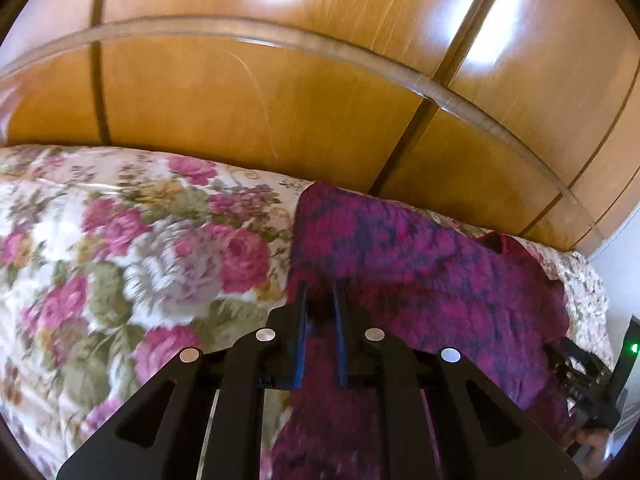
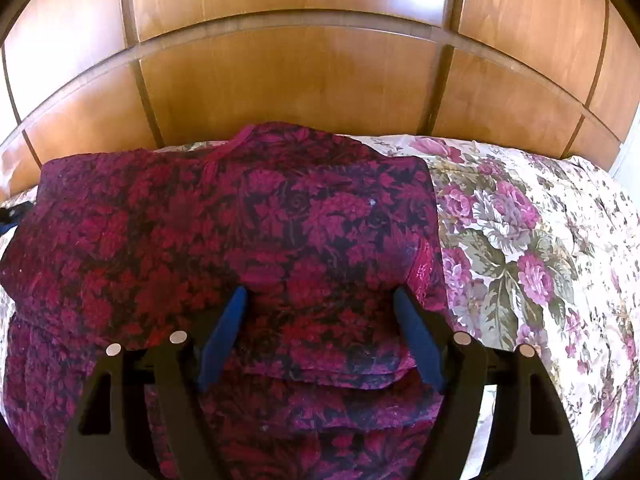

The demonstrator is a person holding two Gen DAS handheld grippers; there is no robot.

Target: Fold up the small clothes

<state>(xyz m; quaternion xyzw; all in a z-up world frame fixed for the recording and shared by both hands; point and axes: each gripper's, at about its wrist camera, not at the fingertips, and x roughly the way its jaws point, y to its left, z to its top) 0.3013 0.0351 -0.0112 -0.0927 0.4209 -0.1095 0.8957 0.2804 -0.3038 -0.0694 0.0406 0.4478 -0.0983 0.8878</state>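
Garment neckline shows only from the right wrist.

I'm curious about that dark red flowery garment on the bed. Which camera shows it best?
The right wrist view: the garment lies spread across the frame, sharp, neckline and folded layers visible. The left wrist view shows the same garment blurred and slanting, partly behind the left claw.

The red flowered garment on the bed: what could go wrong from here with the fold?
1. The left gripper pinches the garment near its edge; the grip may catch only one layer or slip off.
2. The right gripper is open above already folded layers; closing there could bunch them.
3. The bedspread might get pinched too.
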